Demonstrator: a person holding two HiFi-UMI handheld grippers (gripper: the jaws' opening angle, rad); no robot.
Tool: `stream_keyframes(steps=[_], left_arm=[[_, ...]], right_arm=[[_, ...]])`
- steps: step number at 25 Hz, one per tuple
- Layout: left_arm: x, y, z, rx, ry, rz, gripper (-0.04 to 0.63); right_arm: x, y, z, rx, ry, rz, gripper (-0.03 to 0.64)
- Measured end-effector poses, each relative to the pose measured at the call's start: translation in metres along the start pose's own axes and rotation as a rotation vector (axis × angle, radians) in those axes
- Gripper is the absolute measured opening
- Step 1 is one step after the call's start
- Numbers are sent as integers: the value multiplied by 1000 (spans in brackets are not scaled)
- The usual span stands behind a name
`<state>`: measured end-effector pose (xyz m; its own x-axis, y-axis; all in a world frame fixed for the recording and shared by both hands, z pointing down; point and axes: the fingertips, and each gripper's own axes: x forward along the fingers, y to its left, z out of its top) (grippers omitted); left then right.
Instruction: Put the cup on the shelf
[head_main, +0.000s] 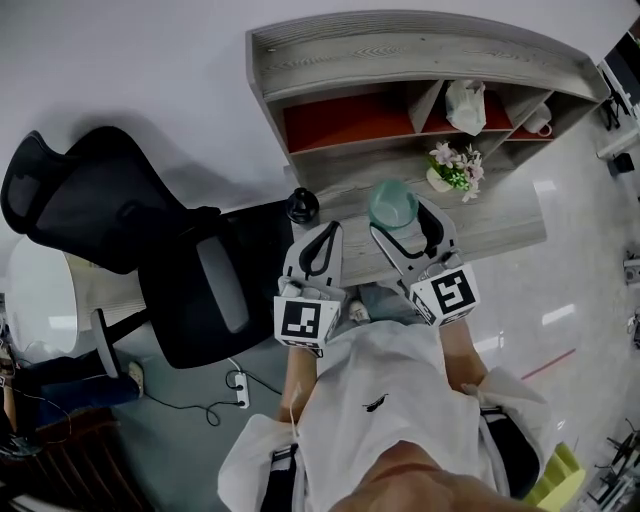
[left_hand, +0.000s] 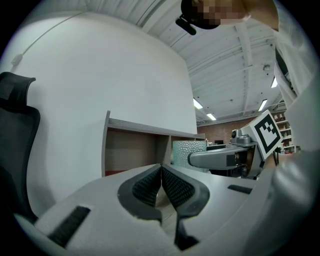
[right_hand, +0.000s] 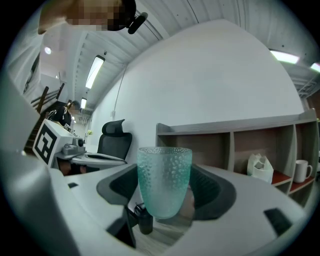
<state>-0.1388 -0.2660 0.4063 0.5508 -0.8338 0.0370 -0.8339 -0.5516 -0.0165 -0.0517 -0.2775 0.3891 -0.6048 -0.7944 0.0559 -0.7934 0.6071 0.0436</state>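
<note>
A pale green dimpled glass cup (right_hand: 164, 181) stands upright between the pads of my right gripper (right_hand: 165, 192), which is shut on it. From the head view the cup (head_main: 392, 204) hangs above the wooden desk (head_main: 500, 228), in front of the shelf (head_main: 400, 60). The shelf's compartments (right_hand: 210, 147) lie beyond the cup in the right gripper view. My left gripper (head_main: 320, 247) is shut with nothing in it, its pads meeting (left_hand: 161, 186). It is held to the left of the right one, near the desk's left end.
A black office chair (head_main: 120, 230) stands left of the desk. A small black bottle (head_main: 303, 206) sits at the desk's left end. A flower pot (head_main: 452, 170) is on the desk. A white bag (head_main: 466, 105) and a white mug (head_main: 541, 122) occupy right shelf compartments.
</note>
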Motion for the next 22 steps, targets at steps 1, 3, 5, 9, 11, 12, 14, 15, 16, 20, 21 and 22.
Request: stream_keyframes(steps=[1, 3, 5, 9, 11, 12, 14, 15, 16, 20, 21, 22], left_arm=[[3, 2, 0, 0, 0, 2, 28], [9, 6, -1, 3, -1, 6, 28], [17, 11, 0, 6, 1, 13, 28], [31, 21, -1, -2, 11, 34, 28], [38, 27, -2, 7, 13, 38, 28], [42, 29, -2, 7, 14, 40, 28], [49, 34, -3, 10, 19, 43, 28], [52, 37, -4, 10, 22, 46, 28], [56, 40, -5, 7, 25, 49, 28], [70, 49, -7, -16, 30, 67, 28], [73, 50, -8, -8, 30, 64, 28], [76, 51, -9, -2, 31, 60, 28]], right_arm=[[3, -2, 0, 0, -1, 2, 305], [11, -6, -1, 1, -3, 9, 305], [20, -11, -2, 4, -4, 19, 305], [36, -20, -3, 11, -6, 37, 305], [43, -25, -4, 13, -5, 43, 305], [46, -28, -5, 13, -4, 44, 305], [54, -34, -5, 12, -3, 46, 305], [58, -37, -5, 12, -3, 46, 305], [62, -40, -6, 10, -3, 46, 305], [76, -50, -10, 5, 1, 50, 305], [79, -52, -11, 4, 3, 52, 305], [82, -55, -12, 3, 5, 53, 305]])
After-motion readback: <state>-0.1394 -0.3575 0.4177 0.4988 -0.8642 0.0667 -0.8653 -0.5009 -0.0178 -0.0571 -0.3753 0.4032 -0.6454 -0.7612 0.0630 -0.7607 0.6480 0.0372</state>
